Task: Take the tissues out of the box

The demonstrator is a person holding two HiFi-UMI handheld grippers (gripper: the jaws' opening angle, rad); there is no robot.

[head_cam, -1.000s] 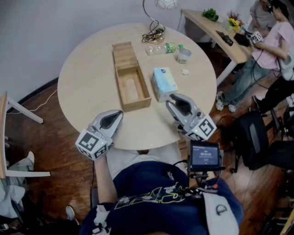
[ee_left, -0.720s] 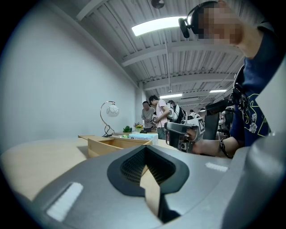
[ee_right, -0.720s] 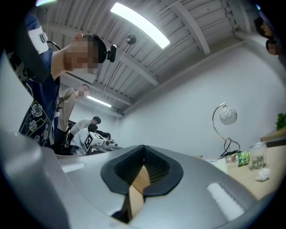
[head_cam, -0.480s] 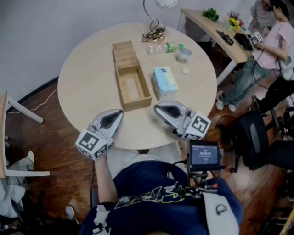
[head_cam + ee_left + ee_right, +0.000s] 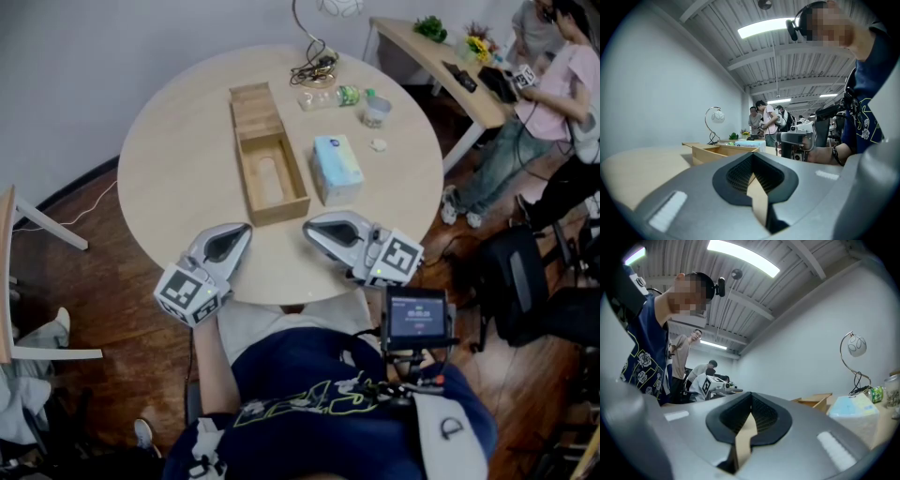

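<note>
Pale blue, the tissue pack [image 5: 336, 169] lies on the round wooden table [image 5: 178, 169], just right of the open wooden box [image 5: 255, 111] and outside it. Both sit in the upper middle of the head view. The right gripper [image 5: 314, 231] hangs over the table's near edge at lower centre, its jaws clenched together with nothing between them and its tip pointing left. The pack lies above it in the frame, near but apart. The left gripper [image 5: 246, 228], at lower left, is likewise closed and empty, just below the box's near end.
</note>
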